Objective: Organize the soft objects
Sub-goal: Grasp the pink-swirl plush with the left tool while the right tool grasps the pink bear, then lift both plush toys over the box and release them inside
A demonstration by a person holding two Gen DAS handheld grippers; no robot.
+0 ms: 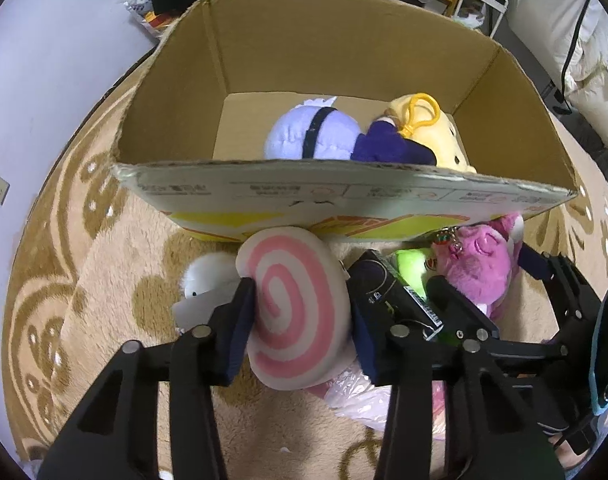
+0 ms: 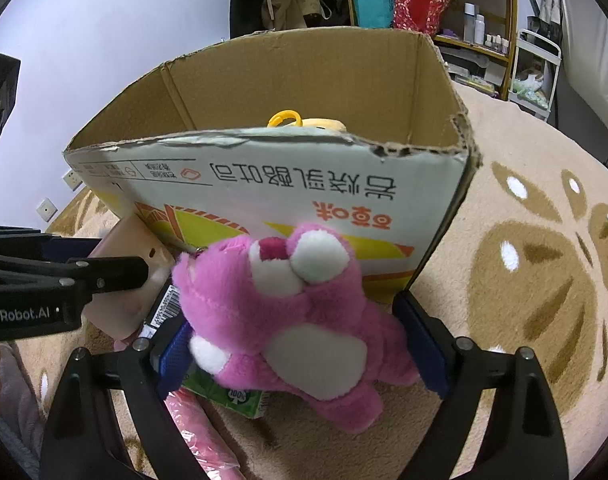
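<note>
One cardboard box [image 1: 287, 52] fills the upper centre, with two plush toys inside: a lavender one [image 1: 304, 136] and a yellow one [image 1: 440, 136]. My left tongs [image 1: 299, 312] pinch a pink-and-white spiral cushion [image 1: 293, 304] at lower centre, just below the box front. My right tongs [image 2: 299, 344] are pressed against both flanks of one pink bear [image 2: 295, 320]. Below lies a tan patterned rug [image 2: 536, 240]; shelves [image 2: 480, 20] stand upper right.

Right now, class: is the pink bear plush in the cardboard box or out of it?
Out. The pink bear plush sits on the rug in front of the cardboard box, between the right gripper fingers.
</note>
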